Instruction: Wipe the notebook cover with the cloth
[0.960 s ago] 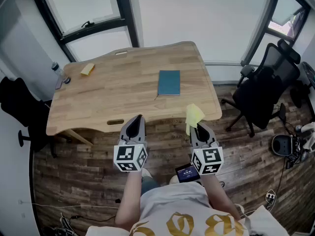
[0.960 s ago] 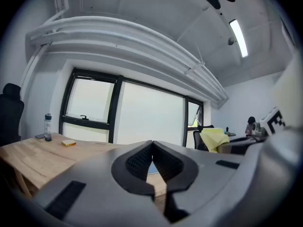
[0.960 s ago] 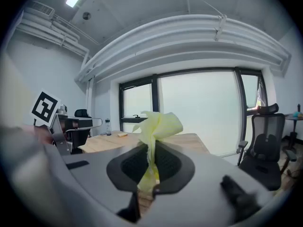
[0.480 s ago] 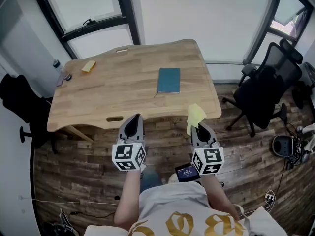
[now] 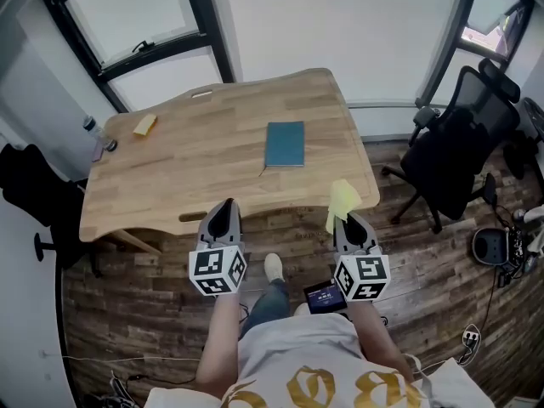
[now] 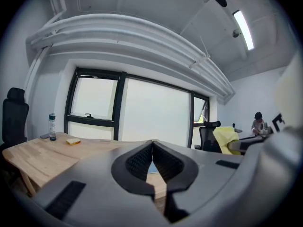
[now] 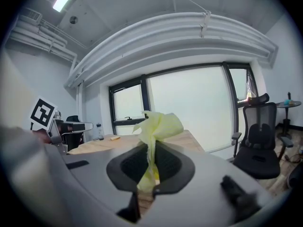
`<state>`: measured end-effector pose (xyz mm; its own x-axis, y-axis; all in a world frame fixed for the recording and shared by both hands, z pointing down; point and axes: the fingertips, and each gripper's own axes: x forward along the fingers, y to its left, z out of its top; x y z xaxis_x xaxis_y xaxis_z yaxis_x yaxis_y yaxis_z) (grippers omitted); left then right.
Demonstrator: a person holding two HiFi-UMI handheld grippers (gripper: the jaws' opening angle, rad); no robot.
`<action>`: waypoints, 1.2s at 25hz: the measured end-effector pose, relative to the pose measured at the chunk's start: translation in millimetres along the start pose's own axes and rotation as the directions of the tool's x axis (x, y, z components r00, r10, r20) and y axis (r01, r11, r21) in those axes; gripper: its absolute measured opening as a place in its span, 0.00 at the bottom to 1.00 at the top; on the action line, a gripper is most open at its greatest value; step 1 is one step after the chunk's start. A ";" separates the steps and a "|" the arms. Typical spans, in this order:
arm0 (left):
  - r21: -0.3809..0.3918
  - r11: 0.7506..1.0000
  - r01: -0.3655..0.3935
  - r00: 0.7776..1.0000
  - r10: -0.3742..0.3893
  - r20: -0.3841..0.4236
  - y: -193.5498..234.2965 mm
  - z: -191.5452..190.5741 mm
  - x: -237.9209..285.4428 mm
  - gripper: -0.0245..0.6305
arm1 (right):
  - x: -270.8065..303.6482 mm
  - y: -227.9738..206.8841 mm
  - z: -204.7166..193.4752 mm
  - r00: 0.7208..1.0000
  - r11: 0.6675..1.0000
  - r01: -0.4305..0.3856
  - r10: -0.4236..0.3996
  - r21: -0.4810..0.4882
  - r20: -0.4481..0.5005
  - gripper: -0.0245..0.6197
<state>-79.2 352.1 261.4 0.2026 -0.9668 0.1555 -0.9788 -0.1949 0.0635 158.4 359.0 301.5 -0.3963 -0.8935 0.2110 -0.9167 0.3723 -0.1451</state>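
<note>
Notebook [image 5: 285,144]: teal, flat on table [image 5: 187,168], right of centre. Cloth [image 7: 158,124]: yellow, clamped in right gripper [image 7: 150,162] short of table's near edge, lower end hidden between jaws. Left gripper [image 6: 152,148]: jaws together, empty. Yellow item [image 5: 145,125], far left: unidentifiable.

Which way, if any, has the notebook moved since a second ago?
No. The notebook keeps its place on the table, same gap to the right edge.

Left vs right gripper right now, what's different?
Left gripper is shut on nothing; right gripper is shut on the yellow cloth. Left gripper sits left of the notebook, right gripper to its right. Both hover short of the table, over the floor.
</note>
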 end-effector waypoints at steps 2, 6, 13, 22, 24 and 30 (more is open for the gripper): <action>-0.005 1.000 0.001 1.000 -0.001 0.000 5.6 0.9 16.1 0.06 | 11.6 -7.1 0.9 1.000 1.000 0.012 -0.012 0.002 -0.006 0.10; -0.019 1.000 0.014 1.000 -0.015 -0.007 18.7 -4.2 60.3 0.06 | 44.2 -26.7 -1.2 0.998 0.999 0.051 -0.051 0.005 -0.026 0.10; -0.035 0.997 0.072 0.996 -0.074 -0.042 52.8 -5.4 169.6 0.06 | 132.6 -58.6 5.2 0.988 0.990 0.137 -0.135 0.018 -0.076 0.10; -0.055 0.993 0.100 0.976 -0.108 -0.188 100.6 -33.1 290.7 0.06 | 232.7 -80.9 1.6 0.959 0.975 0.221 -0.211 0.032 -0.188 0.10; -0.062 0.990 0.124 0.970 -0.134 -0.202 105.2 -39.3 305.5 0.06 | 248.2 -83.7 2.6 0.954 0.971 0.239 -0.229 0.025 -0.193 0.10; -0.068 0.985 0.159 0.968 -0.169 -0.186 107.9 -44.2 336.1 0.06 | 281.5 -87.7 9.7 0.949 0.967 0.254 -0.252 -0.016 -0.189 0.10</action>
<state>-115.3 13.4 364.0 0.3673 -0.8723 0.3228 -0.9297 -0.3343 0.1545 127.7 72.4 364.2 -0.1549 -0.8945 0.4194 -0.9879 0.1374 -0.0717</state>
